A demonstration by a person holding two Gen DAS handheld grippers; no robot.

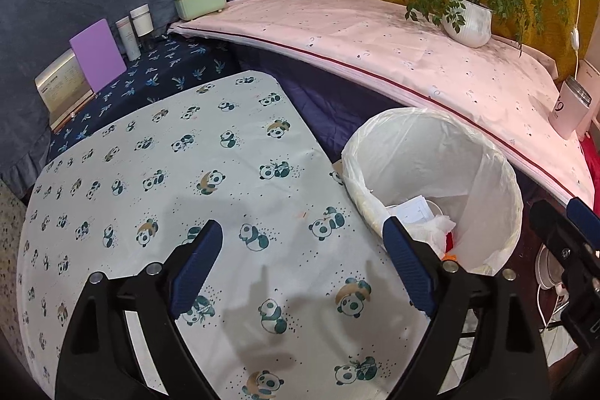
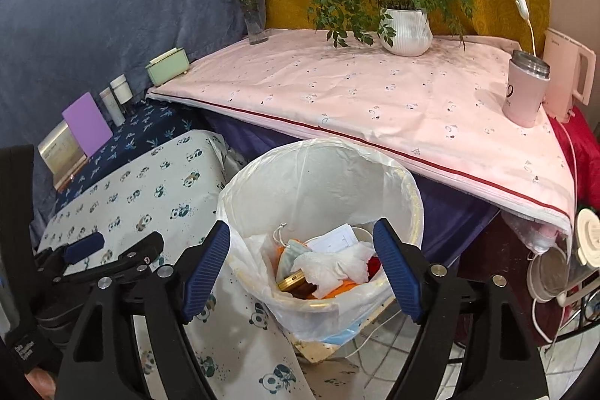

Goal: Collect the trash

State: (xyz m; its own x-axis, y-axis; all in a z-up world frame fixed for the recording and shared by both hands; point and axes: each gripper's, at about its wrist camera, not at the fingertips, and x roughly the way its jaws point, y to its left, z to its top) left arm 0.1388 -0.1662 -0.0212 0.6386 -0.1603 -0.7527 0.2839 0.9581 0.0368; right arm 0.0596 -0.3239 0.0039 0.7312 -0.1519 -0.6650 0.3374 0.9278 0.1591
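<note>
Fingers on the right gripper point(image 2: 302, 268) are spread wide with nothing pinched, hanging right over the trash bin point(image 2: 410, 201). You can see the pile in there between the blue pads: crumpled white tissue point(image 2: 333, 268), a folded paper point(image 2: 333, 238), orange bits and a gold-coloured thing, all sitting in the white bag liner. Left gripper point(image 1: 303, 268) is spread wide too, empty, over the panda-print tablecloth point(image 1: 168, 156), with the bin just beside its right finger. Further out there's a pink cloth-covered table point(image 2: 375, 100) behind the bin, with a potted plant point(image 2: 407, 32), a flower vase point(image 2: 255, 21) and a pink mug point(image 2: 525, 92) on it.
</note>
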